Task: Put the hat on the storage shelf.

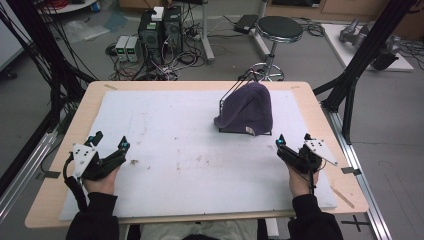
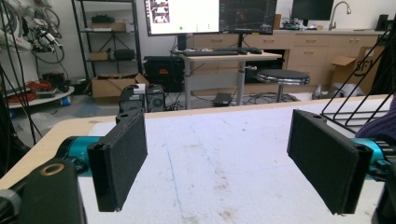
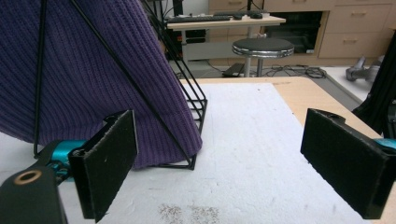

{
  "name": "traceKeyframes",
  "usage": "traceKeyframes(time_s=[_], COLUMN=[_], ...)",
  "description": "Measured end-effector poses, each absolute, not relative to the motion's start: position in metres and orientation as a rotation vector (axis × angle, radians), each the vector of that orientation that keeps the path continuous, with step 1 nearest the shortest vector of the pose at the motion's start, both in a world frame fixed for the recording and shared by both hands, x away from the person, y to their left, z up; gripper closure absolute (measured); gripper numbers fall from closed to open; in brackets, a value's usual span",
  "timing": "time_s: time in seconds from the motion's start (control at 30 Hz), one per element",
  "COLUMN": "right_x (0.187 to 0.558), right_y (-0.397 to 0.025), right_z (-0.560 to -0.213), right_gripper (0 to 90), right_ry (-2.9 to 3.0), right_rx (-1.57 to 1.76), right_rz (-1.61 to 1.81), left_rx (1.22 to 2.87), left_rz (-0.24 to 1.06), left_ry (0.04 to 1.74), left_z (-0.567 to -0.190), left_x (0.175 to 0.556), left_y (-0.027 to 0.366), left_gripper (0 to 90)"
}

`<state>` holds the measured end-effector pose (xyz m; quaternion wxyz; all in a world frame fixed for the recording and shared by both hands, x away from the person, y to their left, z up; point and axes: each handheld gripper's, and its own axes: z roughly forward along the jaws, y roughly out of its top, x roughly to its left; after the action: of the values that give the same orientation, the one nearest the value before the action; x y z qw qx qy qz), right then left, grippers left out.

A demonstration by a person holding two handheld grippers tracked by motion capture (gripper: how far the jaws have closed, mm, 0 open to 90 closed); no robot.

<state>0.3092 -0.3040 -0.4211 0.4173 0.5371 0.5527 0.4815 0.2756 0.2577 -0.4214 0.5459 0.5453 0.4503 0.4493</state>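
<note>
High view: my left claw (image 1: pixel 110 141) and right claw (image 1: pixel 293 140) rest low on white mat (image 1: pixel 165 125) over desk (image 1: pixel 320 115), both released, empty. Purple knit hat (image 1: pixel 248 107) draped on black wire rack (image 1: pixel 229 95), right of centre.
Left gripper view: jaws wide apart over mat.
Right gripper view: jaws spread; hat just ahead-left.

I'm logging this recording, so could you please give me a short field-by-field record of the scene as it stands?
surface: wooden table covered by a white foam mat
main object: purple knit beanie draped over a black wire rack
object position: far right part of the mat
left tool: open, holding nothing, near left edge of the mat
right tool: open, holding nothing, just right of the beanie, not touching it
mat condition: scattered brown specks
background: round black stool on the floor beyond the table
</note>
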Motion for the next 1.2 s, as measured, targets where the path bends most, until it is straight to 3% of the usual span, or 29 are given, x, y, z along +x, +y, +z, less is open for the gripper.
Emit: traceKeyframes(time_s=[1.2], right_x=[0.3087], right_y=[-0.3058], right_z=[-0.4218], right_gripper=[10.4], right_ry=[1.393], right_rx=[1.356], right_rz=[1.201], left_rx=[1.305], left_rz=[1.027], left_ry=[1.089], left_z=[-0.4231], left_x=[0.2768], left_y=[0.2580], left_gripper=[22.6])
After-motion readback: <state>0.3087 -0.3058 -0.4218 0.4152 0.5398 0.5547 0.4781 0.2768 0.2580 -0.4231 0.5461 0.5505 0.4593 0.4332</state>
